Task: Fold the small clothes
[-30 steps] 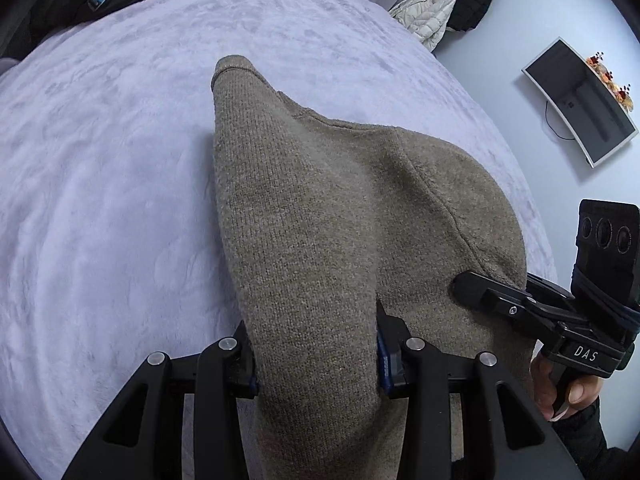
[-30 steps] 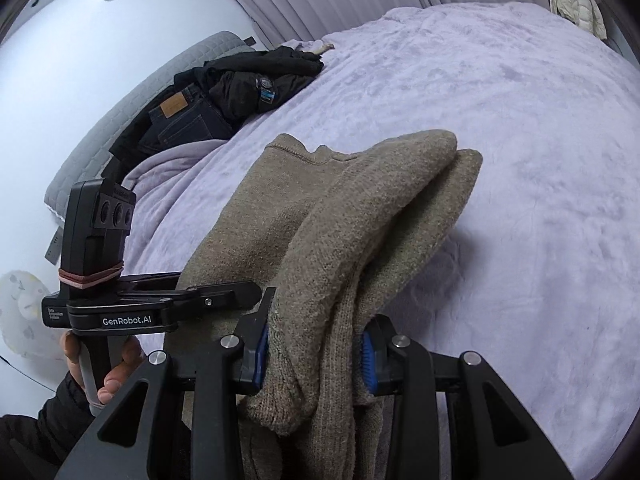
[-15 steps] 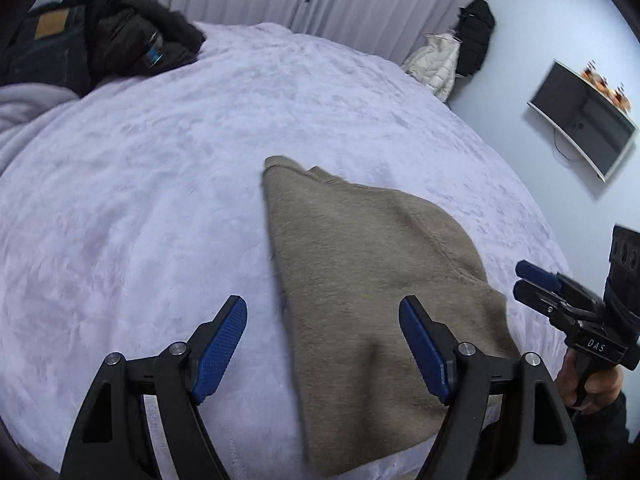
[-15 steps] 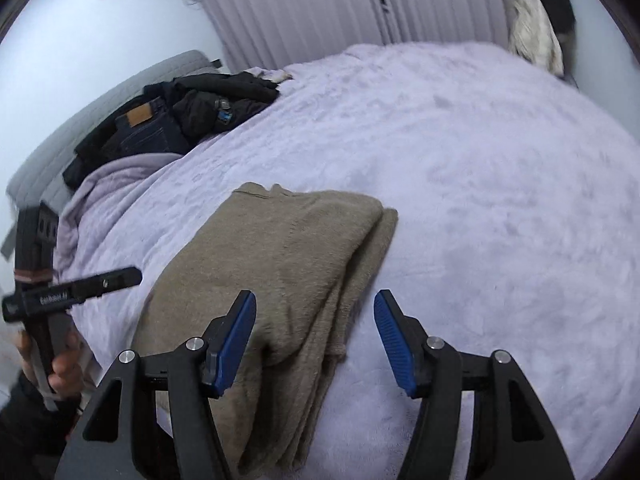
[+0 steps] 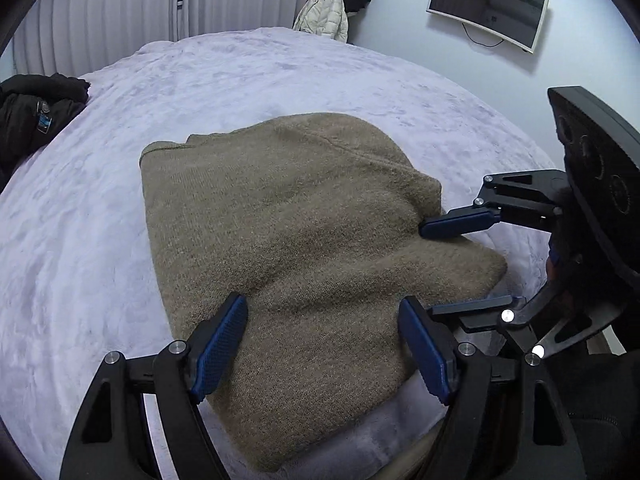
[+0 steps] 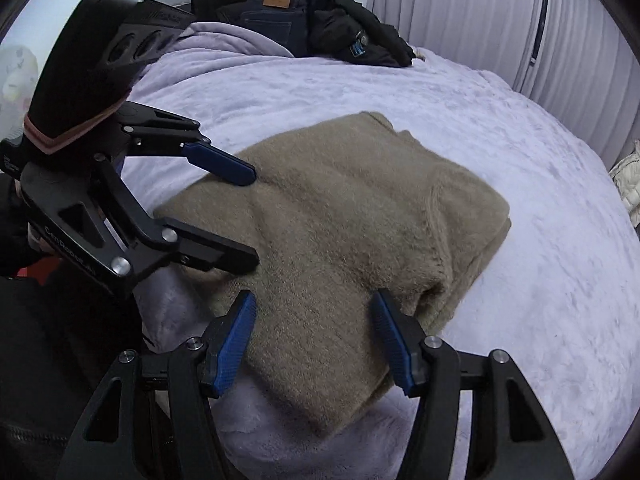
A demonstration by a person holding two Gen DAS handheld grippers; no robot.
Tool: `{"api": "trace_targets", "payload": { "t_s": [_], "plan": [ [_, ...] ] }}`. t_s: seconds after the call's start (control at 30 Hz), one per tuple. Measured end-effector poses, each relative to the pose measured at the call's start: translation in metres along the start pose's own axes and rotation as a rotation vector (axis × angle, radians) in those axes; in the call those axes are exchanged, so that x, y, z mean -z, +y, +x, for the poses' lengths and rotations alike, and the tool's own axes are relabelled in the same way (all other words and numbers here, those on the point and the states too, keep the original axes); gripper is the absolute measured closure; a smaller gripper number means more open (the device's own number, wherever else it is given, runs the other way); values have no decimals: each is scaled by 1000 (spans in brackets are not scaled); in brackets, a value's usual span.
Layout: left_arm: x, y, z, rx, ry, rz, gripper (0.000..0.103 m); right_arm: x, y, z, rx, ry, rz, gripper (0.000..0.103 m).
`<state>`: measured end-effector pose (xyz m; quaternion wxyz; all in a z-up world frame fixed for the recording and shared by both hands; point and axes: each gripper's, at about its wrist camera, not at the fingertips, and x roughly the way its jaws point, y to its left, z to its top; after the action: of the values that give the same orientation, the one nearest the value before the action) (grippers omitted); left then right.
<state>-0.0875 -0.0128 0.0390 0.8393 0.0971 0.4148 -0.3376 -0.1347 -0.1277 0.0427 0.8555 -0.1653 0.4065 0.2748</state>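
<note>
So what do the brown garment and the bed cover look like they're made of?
Brown garment: looks like a knitted wool or wool-blend sweater, matte and fuzzy, with fine ribbing near its far edge. Bed cover: seemingly plush fleece or velour, lilac, with a soft sheen and brushed patches.

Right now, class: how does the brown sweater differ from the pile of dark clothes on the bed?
The brown sweater is folded into a flat bundle; the dark clothes lie in a loose heap. The sweater lies near both claws; the dark clothes lie at the bed's far end. The sweater is one tan knit; the heap includes jeans. Both rest on the lilac blanket.
</note>
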Motion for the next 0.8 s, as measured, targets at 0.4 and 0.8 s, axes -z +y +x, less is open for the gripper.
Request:
{"api": "trace_targets", "payload": {
  "t_s": [0.4, 0.8],
  "plan": [
    [-8, -3, -33, 16, -50, -7, 24, 18, -14, -21, -64, -32, 82, 38],
    [-36, 7, 29, -197, 105, -68, 11, -21, -33, 18, 7, -32, -17, 37]
  ]
}}
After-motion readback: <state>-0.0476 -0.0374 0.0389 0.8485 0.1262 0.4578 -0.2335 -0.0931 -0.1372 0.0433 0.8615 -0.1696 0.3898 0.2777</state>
